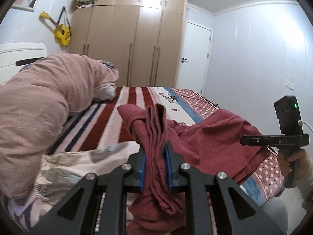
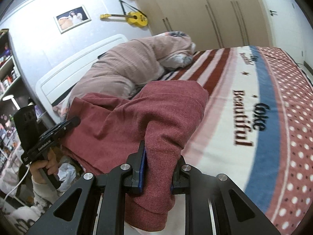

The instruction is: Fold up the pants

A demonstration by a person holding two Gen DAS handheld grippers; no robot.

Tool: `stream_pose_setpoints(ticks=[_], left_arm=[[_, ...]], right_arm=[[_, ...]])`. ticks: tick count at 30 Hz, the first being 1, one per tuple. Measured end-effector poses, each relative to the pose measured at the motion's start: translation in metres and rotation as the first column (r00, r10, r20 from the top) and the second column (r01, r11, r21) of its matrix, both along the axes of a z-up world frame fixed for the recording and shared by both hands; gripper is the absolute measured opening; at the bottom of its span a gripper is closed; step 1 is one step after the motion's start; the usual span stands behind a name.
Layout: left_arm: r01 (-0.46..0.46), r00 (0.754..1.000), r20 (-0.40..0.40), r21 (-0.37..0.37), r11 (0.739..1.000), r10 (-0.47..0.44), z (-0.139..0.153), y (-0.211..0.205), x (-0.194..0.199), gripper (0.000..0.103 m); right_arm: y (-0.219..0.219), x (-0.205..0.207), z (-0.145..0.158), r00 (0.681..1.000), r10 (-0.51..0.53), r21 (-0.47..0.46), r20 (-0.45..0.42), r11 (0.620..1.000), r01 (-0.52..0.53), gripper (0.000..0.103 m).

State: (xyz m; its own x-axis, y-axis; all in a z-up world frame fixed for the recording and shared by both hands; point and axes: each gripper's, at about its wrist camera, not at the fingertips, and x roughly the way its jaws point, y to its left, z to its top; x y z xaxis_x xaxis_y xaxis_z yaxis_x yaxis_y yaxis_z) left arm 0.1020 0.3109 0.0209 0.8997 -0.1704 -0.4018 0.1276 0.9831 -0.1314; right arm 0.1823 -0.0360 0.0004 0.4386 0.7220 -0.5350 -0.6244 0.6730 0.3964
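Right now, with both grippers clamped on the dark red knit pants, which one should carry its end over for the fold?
Probably the left gripper: it pinches a narrow gathered end of the dark red knit pants, lifted off the striped blanket. The right gripper holds the bulkier part.

Red pants bunched between left gripper fingers — over striped blanket

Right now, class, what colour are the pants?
Dark red pants, best in the right wrist view.
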Motion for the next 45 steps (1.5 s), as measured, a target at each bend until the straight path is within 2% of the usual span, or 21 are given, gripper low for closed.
stream_pose_setpoints(ticks=[8,14,21,27,36,41,45], left_arm=[[-0.066,0.997,-0.038,-0.005,0.998,0.066,0.007,0.076,-0.004,0.014],[-0.152,0.985,-0.083,0.012,0.988,0.152,0.006,0.127,-0.002,0.014],[-0.237,0.964,-0.116,0.048,0.970,0.241,-0.003,0.160,0.000,0.014],[-0.267,0.949,-0.165,0.031,0.963,0.268,-0.024,0.177,0.013,0.014],[-0.274,0.926,-0.257,0.048,0.961,0.277,-0.070,0.184,0.040,0.014],[-0.269,0.921,-0.279,0.051,0.962,0.272,-0.085,0.181,0.049,0.014],[-0.276,0.918,-0.279,0.062,0.959,0.282,-0.086,0.178,0.053,0.015]], right_arm=[[0.073,0.008,0.009,0.995,0.096,0.006,0.005,0.995,-0.096,0.012],[0.125,0.012,0.004,0.984,0.175,0.014,-0.006,0.984,-0.175,0.012],[0.170,0.019,-0.009,0.972,0.233,0.018,-0.015,0.972,-0.233,0.012],[0.188,0.027,-0.028,0.967,0.250,0.011,-0.043,0.968,-0.250,0.012],[0.189,0.032,-0.051,0.965,0.255,-0.012,-0.059,0.967,-0.256,0.012],[0.180,0.030,-0.058,0.967,0.241,-0.009,-0.084,0.970,-0.243,0.012],[0.179,0.028,-0.061,0.969,0.232,-0.011,-0.086,0.972,-0.234,0.012]])
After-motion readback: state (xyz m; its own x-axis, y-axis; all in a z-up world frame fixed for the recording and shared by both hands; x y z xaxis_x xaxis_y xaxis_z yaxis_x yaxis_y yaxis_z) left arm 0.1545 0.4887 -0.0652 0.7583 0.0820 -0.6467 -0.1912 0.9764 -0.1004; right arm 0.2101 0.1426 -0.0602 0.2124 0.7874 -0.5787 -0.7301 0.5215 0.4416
